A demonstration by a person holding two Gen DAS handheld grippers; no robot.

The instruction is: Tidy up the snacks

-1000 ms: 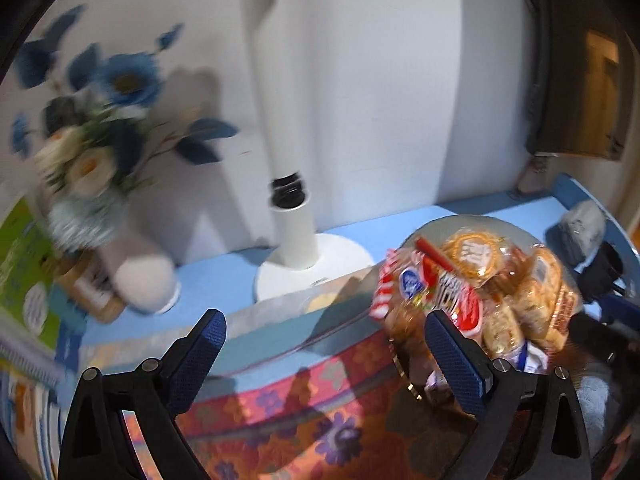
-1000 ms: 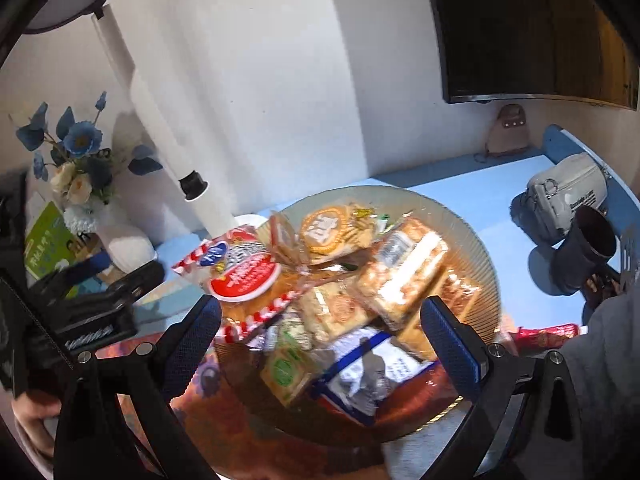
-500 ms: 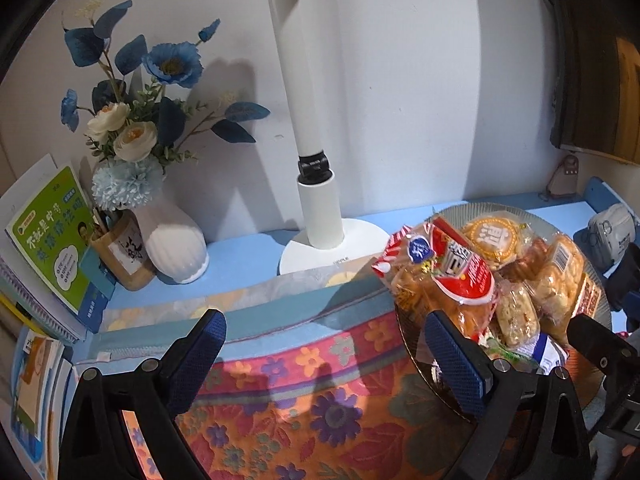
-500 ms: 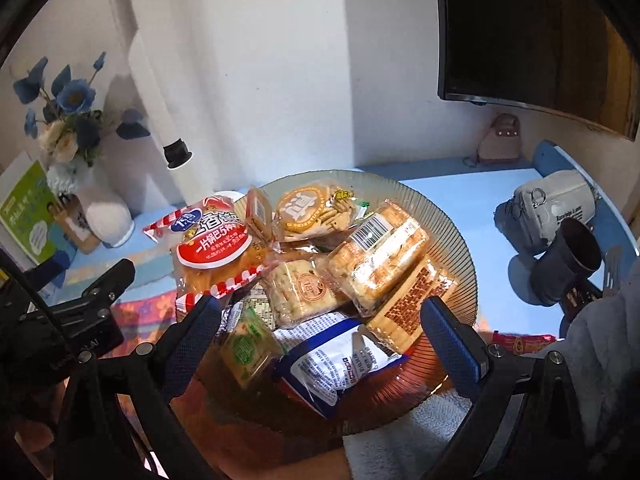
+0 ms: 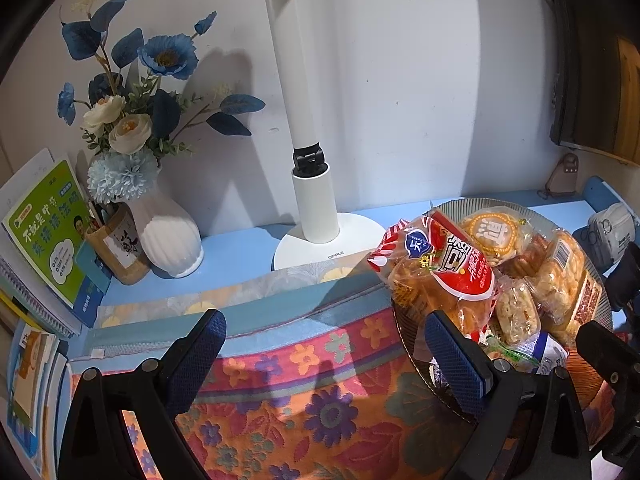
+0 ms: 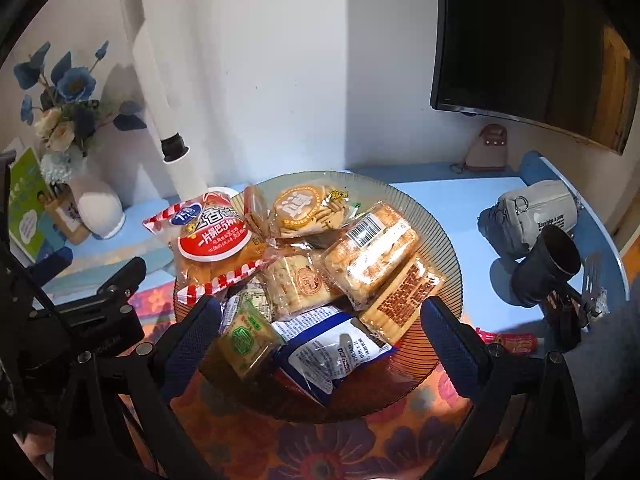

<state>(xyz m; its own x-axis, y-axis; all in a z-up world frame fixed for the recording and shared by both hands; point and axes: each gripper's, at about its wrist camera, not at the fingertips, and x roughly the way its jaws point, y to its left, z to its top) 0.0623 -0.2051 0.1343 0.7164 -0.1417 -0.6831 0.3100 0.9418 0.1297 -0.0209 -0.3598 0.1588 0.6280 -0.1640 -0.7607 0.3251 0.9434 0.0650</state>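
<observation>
- The left gripper [image 5: 326, 354] is spread wide with nothing between its blue pads; it hovers over the floral cloth [image 5: 304, 396]
- Just right of its right finger sits the glass plate [image 5: 516, 205], heaped with wrapped snacks
- Nearest that finger is the red-and-white bread bag [image 5: 440, 268], leaning over the plate's left rim
- Ahead of the left gripper stands the white lamp [image 5: 314, 208] on its round base, against the wall
- Ahead and to its left are the white vase [image 5: 168, 236] of blue and cream flowers, a wooden pen cup [image 5: 116, 250] touching the vase, and a green book [image 5: 46, 232] leaning at the far left
- The right gripper [image 6: 322, 334] is also fully apart and holds nothing; the plate [image 6: 440, 220] lies directly ahead, between and beyond its fingers
- Closest to its left finger lies a small green packet [image 6: 244, 338]; a blue-and-white packet [image 6: 340, 352] lies between the fingers at the plate's near edge
- Farther ahead are the bread bag [image 6: 212, 240], a round cracker pack [image 6: 306, 210] and a clear pack with a barcode [image 6: 372, 252]
- A brown-patterned packet [image 6: 404, 296] lies just ahead of the right finger
- Off to its right, on the blue table [image 6: 452, 196], rest a grey pouch [image 6: 532, 216] and a dark cup [image 6: 548, 264]; a red wrapper [image 6: 512, 340] lies just beside the right finger
</observation>
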